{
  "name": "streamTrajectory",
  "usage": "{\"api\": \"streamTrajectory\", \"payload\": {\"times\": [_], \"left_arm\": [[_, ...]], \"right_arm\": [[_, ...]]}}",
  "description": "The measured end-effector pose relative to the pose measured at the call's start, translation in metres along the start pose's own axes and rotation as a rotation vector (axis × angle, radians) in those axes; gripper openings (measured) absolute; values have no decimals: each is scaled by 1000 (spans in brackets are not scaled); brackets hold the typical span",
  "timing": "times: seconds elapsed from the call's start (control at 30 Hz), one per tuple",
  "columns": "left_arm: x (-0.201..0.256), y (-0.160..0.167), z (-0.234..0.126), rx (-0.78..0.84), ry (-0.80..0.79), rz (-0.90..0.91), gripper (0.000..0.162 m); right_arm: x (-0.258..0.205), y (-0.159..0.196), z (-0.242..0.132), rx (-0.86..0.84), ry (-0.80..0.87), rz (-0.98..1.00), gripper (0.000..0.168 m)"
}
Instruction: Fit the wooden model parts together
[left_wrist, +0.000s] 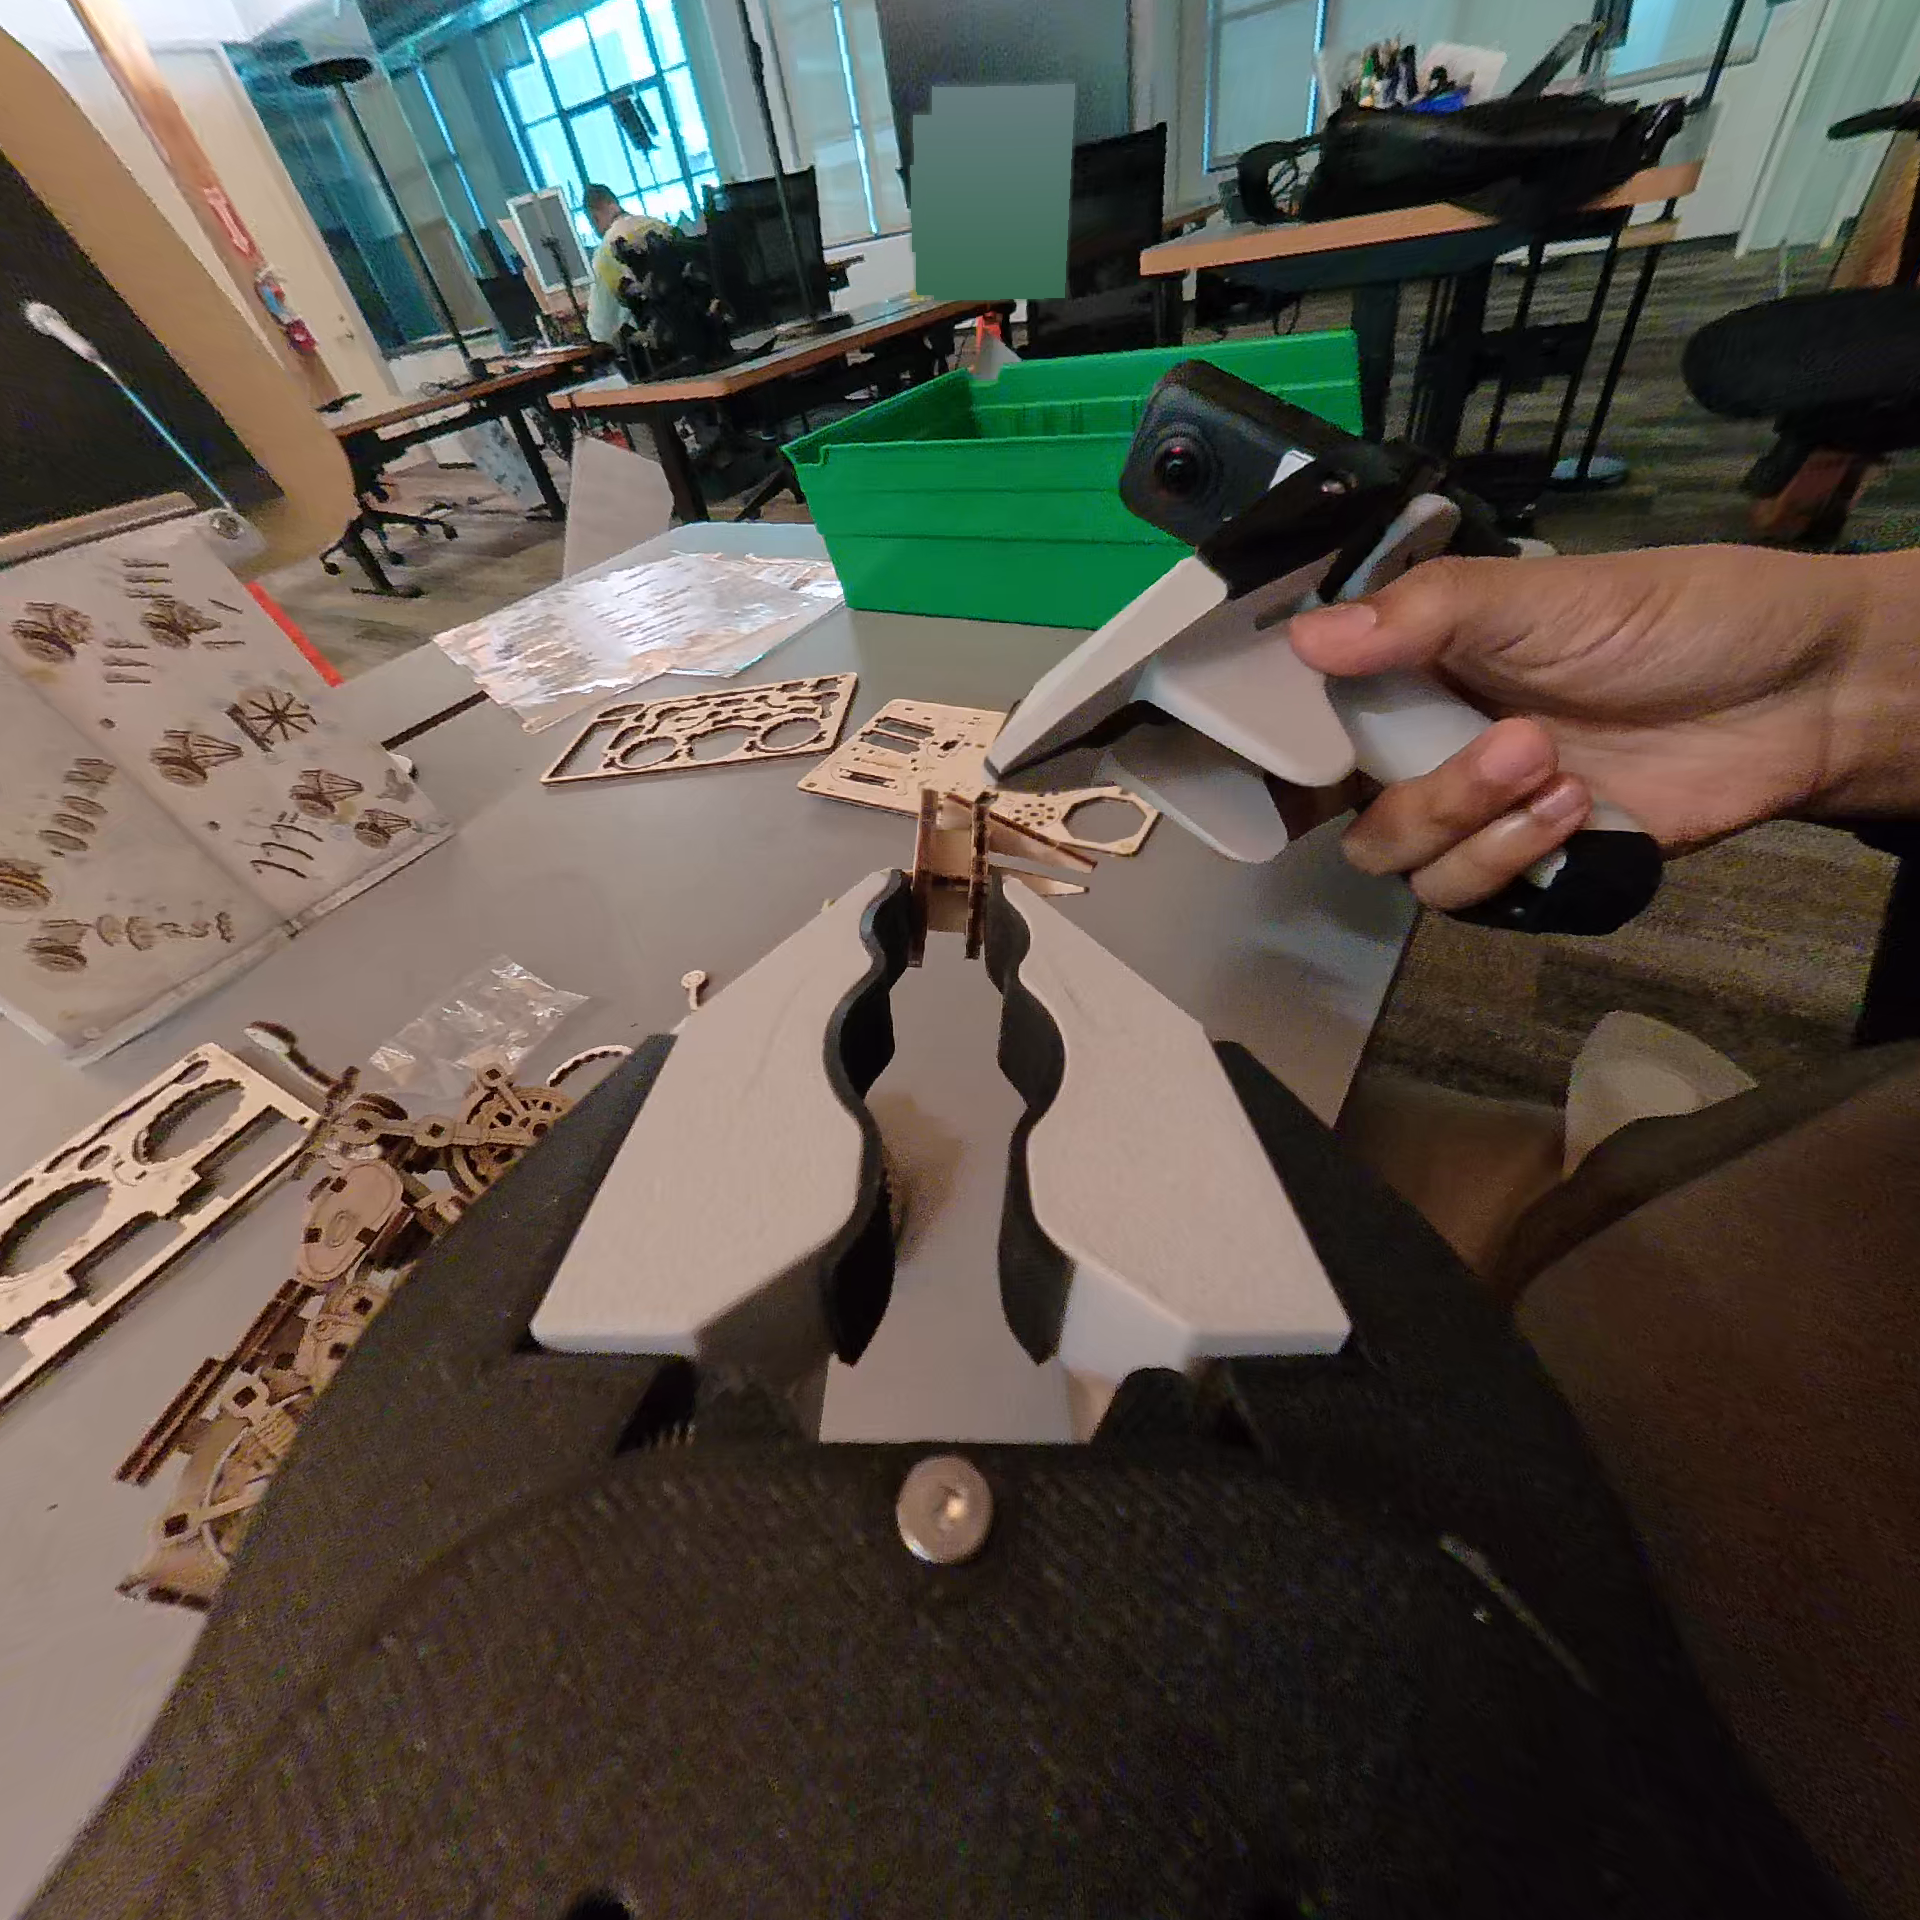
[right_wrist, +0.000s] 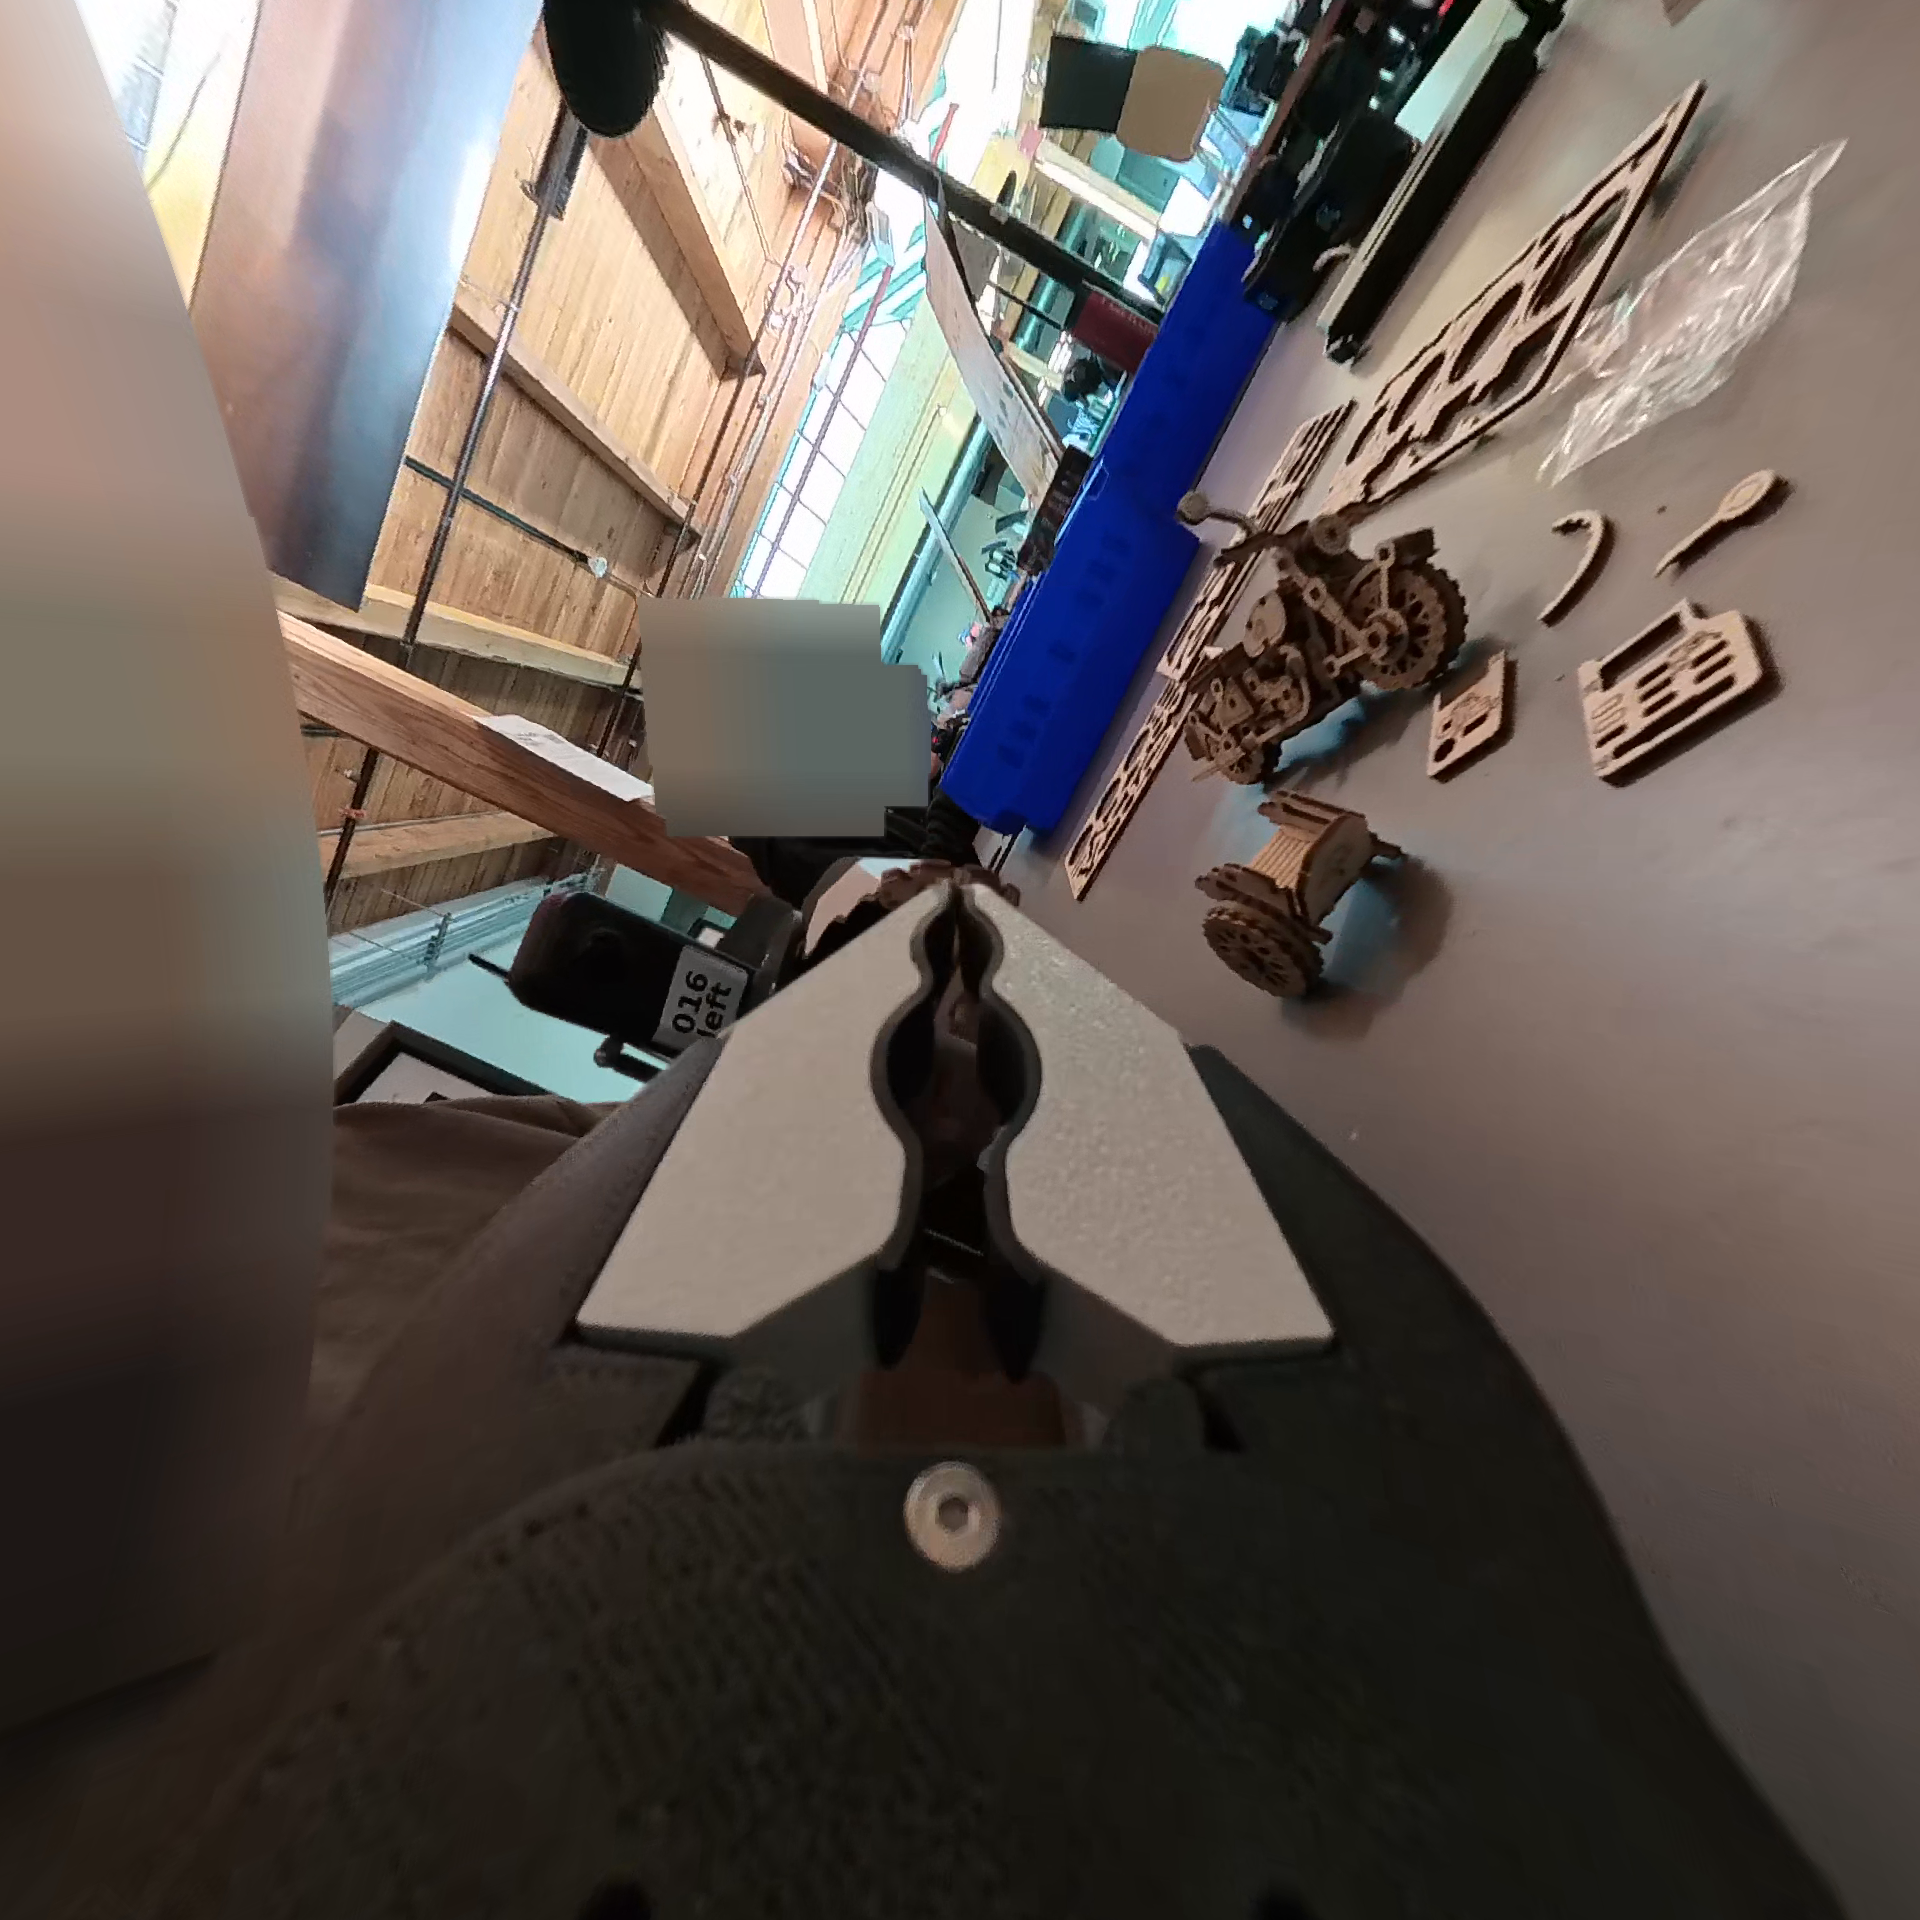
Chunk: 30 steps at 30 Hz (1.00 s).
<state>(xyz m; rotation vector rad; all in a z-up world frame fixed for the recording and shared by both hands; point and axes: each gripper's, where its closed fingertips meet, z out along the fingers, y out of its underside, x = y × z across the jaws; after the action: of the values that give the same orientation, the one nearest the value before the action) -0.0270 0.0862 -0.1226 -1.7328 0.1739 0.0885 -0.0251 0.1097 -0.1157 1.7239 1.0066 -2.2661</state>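
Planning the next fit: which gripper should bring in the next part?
Likely right. The left gripper is clamped on a small wooden subassembly, so it acts as the fixture. The right gripper is shut, apparently empty, beside it.

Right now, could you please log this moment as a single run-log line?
left gripper: shut on small wooden sub-assembly | right gripper: shut, apparently empty, raised over grey table | fitting: not yet joined

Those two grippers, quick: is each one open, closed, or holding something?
Left gripper: closed on a small wooden model part.
Right gripper: jaws closed; nothing visibly held.
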Motion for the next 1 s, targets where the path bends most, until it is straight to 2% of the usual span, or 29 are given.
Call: {"api": "streamTrajectory", "payload": {"times": [0.2,0.33,0.53,0.67,0.8,1.0], "left_arm": [[6,-1,0,5,33,-16,12],[5,-2,-1,11,41,-42,12],[6,-2,-1,14,43,-36,12],[2,-2,-1,16,38,-49,12],[6,-5,-2,32,58,-70,11],[4,-6,-3,40,62,-93,12]], "right_arm": [[-3,12,7,-53,-21,7,0],[-3,4,2,-25,-13,-3,0],[-5,12,7,-55,-34,19,0],[-6,2,1,-23,-16,-22,0],[-4,13,8,-74,13,-60,0],[-5,2,2,-35,15,-71,0]]}}
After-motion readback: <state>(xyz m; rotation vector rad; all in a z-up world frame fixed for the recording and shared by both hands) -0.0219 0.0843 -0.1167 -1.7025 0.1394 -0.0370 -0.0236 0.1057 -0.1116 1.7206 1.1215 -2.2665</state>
